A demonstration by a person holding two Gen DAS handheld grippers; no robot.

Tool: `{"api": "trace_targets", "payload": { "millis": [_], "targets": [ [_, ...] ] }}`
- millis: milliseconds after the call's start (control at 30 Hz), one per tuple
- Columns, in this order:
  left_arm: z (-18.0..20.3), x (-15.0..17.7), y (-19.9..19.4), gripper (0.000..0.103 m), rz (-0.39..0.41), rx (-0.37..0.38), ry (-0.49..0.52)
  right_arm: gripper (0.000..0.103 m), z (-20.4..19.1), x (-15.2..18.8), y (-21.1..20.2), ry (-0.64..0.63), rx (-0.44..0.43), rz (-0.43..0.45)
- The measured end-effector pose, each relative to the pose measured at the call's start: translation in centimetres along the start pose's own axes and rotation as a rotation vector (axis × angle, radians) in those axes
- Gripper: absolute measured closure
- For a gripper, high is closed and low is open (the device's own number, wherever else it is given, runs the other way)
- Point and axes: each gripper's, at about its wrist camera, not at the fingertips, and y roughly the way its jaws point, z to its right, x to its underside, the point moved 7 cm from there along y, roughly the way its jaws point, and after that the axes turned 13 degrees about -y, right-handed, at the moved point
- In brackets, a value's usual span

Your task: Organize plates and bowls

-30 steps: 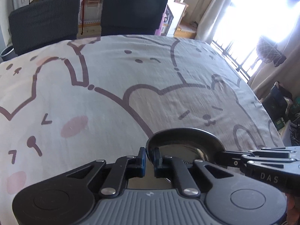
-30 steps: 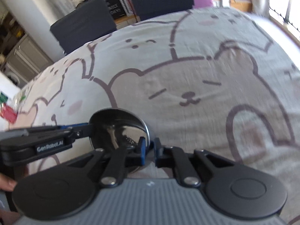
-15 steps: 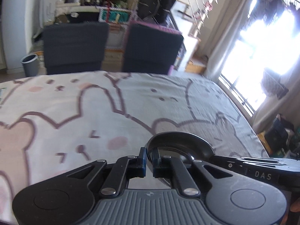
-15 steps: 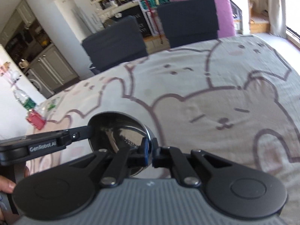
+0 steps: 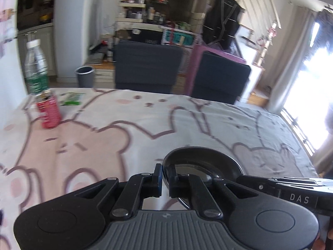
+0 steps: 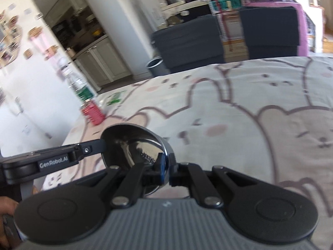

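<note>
A shiny steel bowl hangs above the table with both grippers holding it. My left gripper is shut on its left rim. My right gripper is shut on its right rim; the bowl shows its mirrored inside in the right wrist view. The right gripper's arm reaches in from the right in the left wrist view. The left gripper's arm comes in from the left in the right wrist view. No plates or other bowls are in view.
The table wears a bear-print cloth. A red can, a clear water bottle and a green wrapper stand at its far left corner. Two dark chairs stand behind the table. A bright window is at right.
Both grippers have lifted and tilted up with the bowl held between them, swinging left. The far left corner with the can and bottle has come into view.
</note>
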Motion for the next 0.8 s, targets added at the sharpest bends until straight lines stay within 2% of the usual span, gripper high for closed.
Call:
{"api": "trace_targets", "payload": {
  "millis": [133, 333, 600, 800],
  "targets": [
    [-3.1, 0.2, -1.8, 0.097, 0.019, -0.05, -0.02, 0.098, -3.5, 0.3, 1.0, -0.046, -0.052, -0.006],
    [-6.4, 1.4, -3.1, 0.097, -0.009, -0.098, -0.057, 0.098, -7.2, 1.6, 2.1, -0.11, -0.093, -0.038],
    [-8.4, 2.8, -1.9, 0.096, -0.098, -0.176, -0.063, 0.098, -8.8, 3.2, 4.2, -0.087, -0.125, -0.129],
    [-9.4, 3.5, -0.4, 0.093, -0.158, -0.202, -0.083, 0.098, -9.2, 4.5, 5.5, -0.087, -0.141, -0.184]
  ]
}}
